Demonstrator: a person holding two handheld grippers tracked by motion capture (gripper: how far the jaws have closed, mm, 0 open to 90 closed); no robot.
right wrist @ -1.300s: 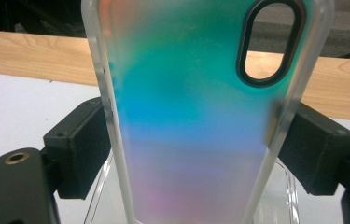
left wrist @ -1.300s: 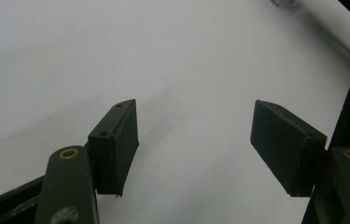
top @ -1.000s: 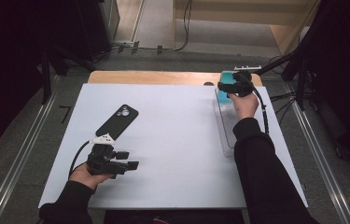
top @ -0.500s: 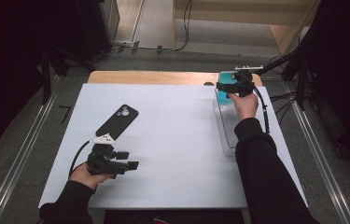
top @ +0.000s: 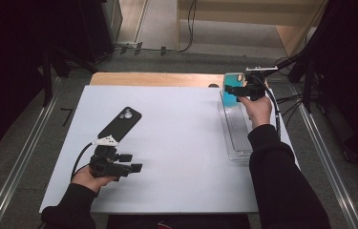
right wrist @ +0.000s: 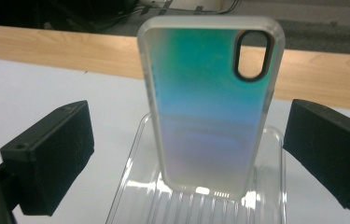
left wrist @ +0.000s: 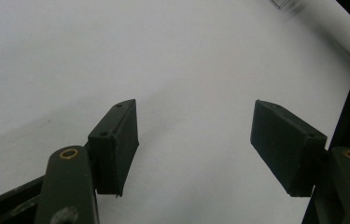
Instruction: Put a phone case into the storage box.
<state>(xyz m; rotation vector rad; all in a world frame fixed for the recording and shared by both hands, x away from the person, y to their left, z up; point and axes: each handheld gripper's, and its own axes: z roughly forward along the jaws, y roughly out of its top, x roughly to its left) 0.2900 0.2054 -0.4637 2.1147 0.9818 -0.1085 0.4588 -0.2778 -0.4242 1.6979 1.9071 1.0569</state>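
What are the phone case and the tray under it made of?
Phone case: looks like plastic, glossy iridescent teal-to-pink back, frosted translucent rim. Tray: clear hard plastic, probably acrylic; the white table shows through, and its ribbed floor catches bright glints.

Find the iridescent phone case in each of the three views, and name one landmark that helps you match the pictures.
High view: the iridescent phone case stands at the far right, at the clear tray's far end.
Left gripper view: not in it.
Right gripper view: the case is upper centre, leaning in the ribbed tray, beyond the open right tongs.
Shared landmark: the clear tray.
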